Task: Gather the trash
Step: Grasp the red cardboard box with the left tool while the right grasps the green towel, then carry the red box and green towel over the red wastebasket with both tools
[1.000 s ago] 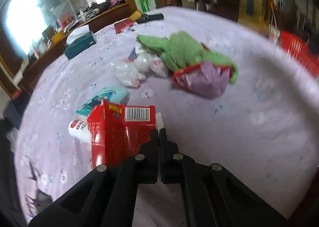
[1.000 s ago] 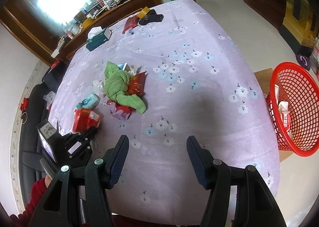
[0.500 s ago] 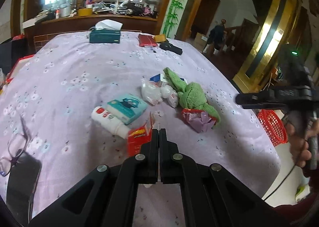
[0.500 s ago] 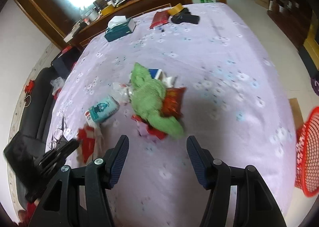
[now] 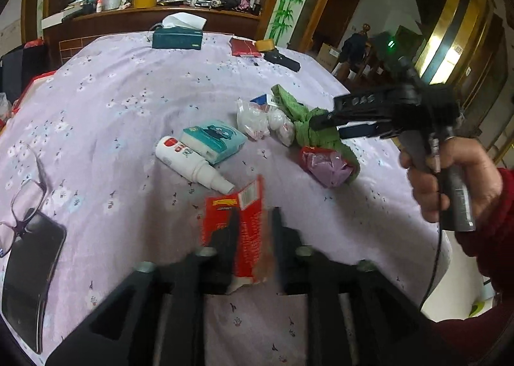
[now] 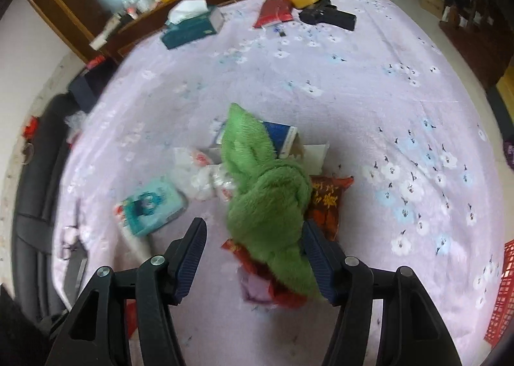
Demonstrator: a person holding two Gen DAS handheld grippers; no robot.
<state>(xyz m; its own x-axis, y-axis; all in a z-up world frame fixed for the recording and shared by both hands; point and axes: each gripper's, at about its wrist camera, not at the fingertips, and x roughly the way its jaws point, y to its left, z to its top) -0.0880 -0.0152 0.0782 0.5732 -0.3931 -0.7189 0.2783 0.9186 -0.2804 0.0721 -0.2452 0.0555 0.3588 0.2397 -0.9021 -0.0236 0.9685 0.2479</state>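
Observation:
A red carton [image 5: 225,205] with a barcode stands blurred between the fingers of my left gripper [image 5: 255,215], whose jaws are opening; the pads no longer clamp it. My right gripper [image 6: 253,223] is open and hangs low over a green cloth [image 6: 266,199], one finger on each side of it. A red and purple wrapper [image 6: 257,289] lies under the cloth's near end and a red snack bag [image 6: 327,202] to its right. In the left wrist view a hand [image 5: 449,173] holds the right gripper [image 5: 324,118] above the green cloth [image 5: 289,99]. White plastic bags [image 5: 257,120], a teal tissue pack [image 5: 215,138] and a white bottle [image 5: 189,163] lie close by.
A lilac flowered cloth covers the table [image 5: 112,109]. Glasses [image 5: 25,199] and a dark phone [image 5: 29,269] lie at its near left. A teal tissue box [image 5: 176,38], a red packet [image 6: 273,12] and a black item [image 6: 331,17] sit at the far end. A red basket [image 6: 501,295] stands beyond the right edge.
The left gripper drew back and up from the table with the red carton, rolled, and its shut jaws parted. The right gripper swept from the table's edge to over the green cloth.

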